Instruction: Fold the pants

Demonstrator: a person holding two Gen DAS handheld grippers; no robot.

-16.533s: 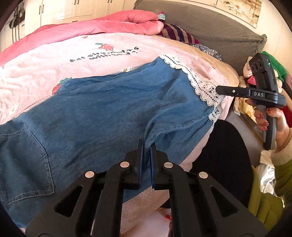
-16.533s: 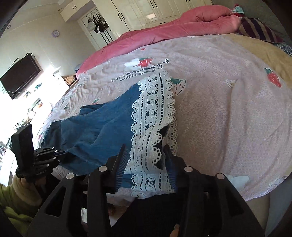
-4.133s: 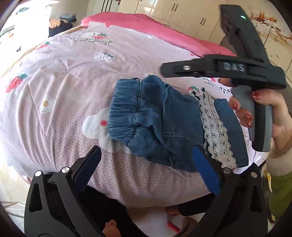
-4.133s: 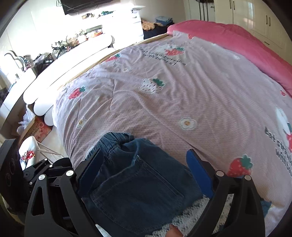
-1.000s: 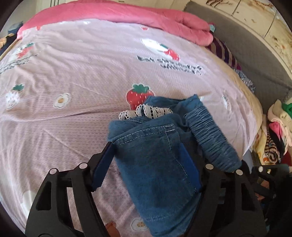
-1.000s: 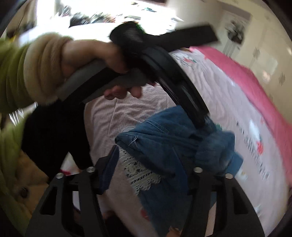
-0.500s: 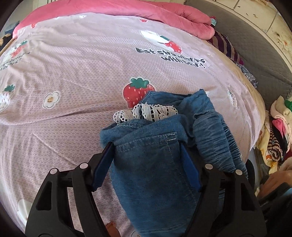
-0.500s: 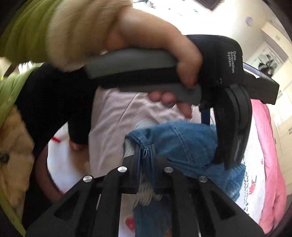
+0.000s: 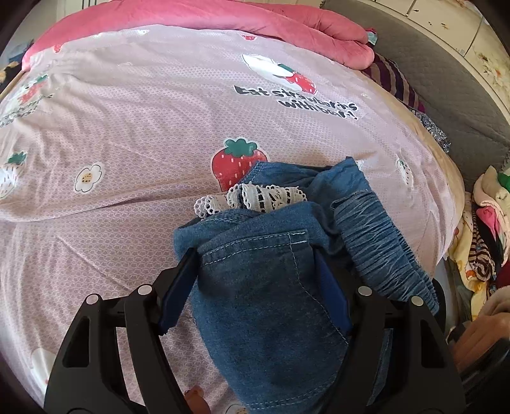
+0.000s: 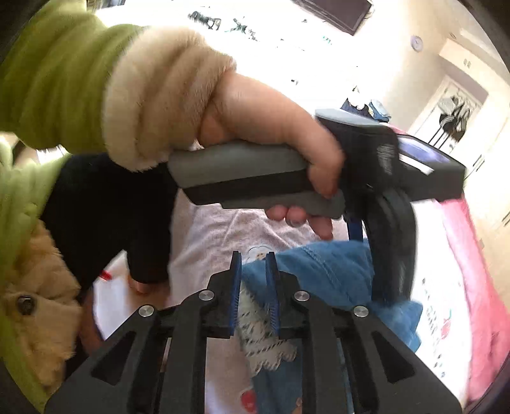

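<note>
While the left claw (image 9: 255, 280) is gripping the folded pants (image 9: 271, 302) w/ its blue pads (image 9: 173, 293) pressing either side of the denim bundle, the bundle is filling the gap between the fingers, pocket stitching facing up. The pants are lying at the near edge of the bed, on the pink strawberry-print quilt (image 9: 143, 143). Just past the pads, white lace trim (image 9: 251, 199) is poking out from under the top denim layer, and the gathered elastic waistband (image 9: 379, 245) is trailing off to the right, beside the right-hand finger.

In the right wrist view, the right claw (image 10: 253, 286) is sitting low at the near corner of the pants (image 10: 322, 270); its jaws are opening from nearly together, w/ a narrow gap showing. Denim edge and lace (image 10: 261, 334) are sitting in that gap; can't tell for sure if the pads are actually pressing the cloth. Above it, the person's left hand (image 10: 264, 124), in a green sleeve w/ a cream fuzzy cuff (image 10: 153, 95), is wrapping around the grey handle of the left tool.

Farther back on the bed, a rolled pink blanket (image 9: 255, 19) is running along the far side, w/ a grey headboard (image 9: 430, 79) to the right.
</note>
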